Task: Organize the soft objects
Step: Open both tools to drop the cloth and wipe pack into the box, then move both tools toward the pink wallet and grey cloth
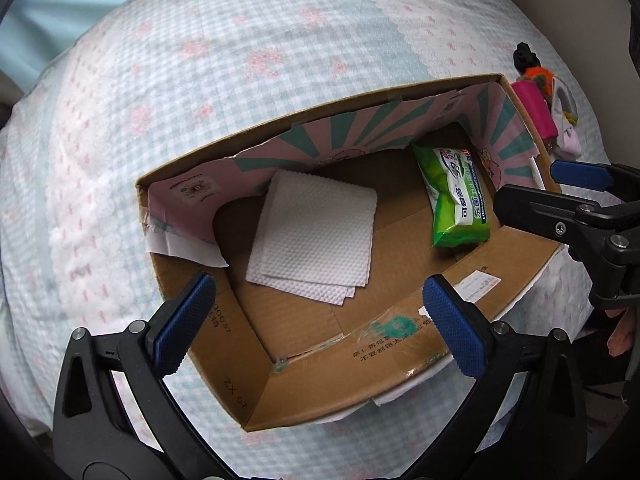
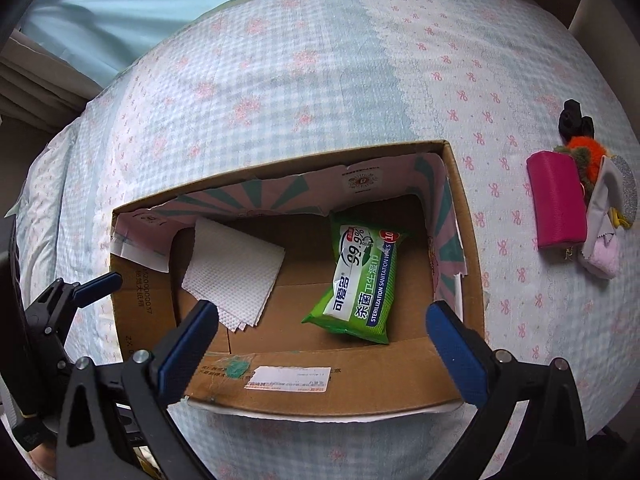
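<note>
On the quilted bedspread (image 2: 304, 80) sat an open cardboard box (image 2: 468, 240), and inside it lay two soft items: a stack of white paper towels (image 2: 234, 270) toward its left end and a green pack of wipes (image 2: 362, 280) toward its right, the two apart from each other on the box floor. Both tools hovered over the near wall of the box. The left gripper (image 1: 316, 320) had its blue pads spread wide with nothing between them, and the right gripper (image 2: 320, 344) was likewise spread and empty.

Outside the box, well to its right on the bedspread, a small cluster waited: a pink pouch (image 2: 556, 200), an orange fuzzy pompom (image 2: 586, 146) touching its far corner, a black fabric piece (image 2: 576, 118) just beyond that, and a pale lilac cloth item (image 2: 600, 256) beside the pouch.

By this reading, the sorting was partway done, with two items boxed and the cluster not yet collected. The next move would likely fall to the right gripper, which was nearer: swing right, come down over the pouch, and pinch across its narrow width. The pompom seemed attached or tangled with the other pieces, so one grasp might drag several along.
</note>
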Motion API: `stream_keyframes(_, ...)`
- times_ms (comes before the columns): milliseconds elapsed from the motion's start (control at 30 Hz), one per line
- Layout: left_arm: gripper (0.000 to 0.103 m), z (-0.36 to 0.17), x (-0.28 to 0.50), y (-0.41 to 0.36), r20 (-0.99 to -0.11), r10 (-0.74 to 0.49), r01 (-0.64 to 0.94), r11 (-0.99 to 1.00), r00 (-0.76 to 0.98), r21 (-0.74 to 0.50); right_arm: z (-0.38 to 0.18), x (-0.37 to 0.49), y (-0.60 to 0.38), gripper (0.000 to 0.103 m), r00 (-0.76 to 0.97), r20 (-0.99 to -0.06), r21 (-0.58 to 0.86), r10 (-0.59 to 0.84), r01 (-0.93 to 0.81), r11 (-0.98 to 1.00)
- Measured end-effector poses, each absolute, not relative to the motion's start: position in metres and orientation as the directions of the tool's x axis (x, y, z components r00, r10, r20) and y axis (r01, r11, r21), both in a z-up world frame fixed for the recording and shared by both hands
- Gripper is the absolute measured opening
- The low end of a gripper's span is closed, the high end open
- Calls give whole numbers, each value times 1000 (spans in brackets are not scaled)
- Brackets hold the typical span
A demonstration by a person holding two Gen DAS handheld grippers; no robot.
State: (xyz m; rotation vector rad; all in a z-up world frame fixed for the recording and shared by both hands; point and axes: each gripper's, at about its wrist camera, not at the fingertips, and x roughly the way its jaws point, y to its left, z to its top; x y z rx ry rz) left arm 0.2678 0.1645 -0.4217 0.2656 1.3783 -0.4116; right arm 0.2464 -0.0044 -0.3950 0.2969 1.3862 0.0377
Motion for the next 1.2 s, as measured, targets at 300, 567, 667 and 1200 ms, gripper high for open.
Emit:
stream_keyframes(300,103,-370,235,177,-971,-114,405,914,212,-19,-323,215,8,103,288,-944,190,159,85,978)
stream_keyframes(567,103,-277,189,201,-917,-110,306,952,384,15,-233,166,20,103,417,-900,156,129,31,987)
stream_keyframes(667,103,-245,173,208,-893,-90,286,957,442,46,-203,144,16,103,456,-883,136,107,31,990)
stream_keyframes(1200,103,-152,131,138,-794,-180,270,963,581,-20,-139,58,-136,103,602,-797,110,-41,212,971)
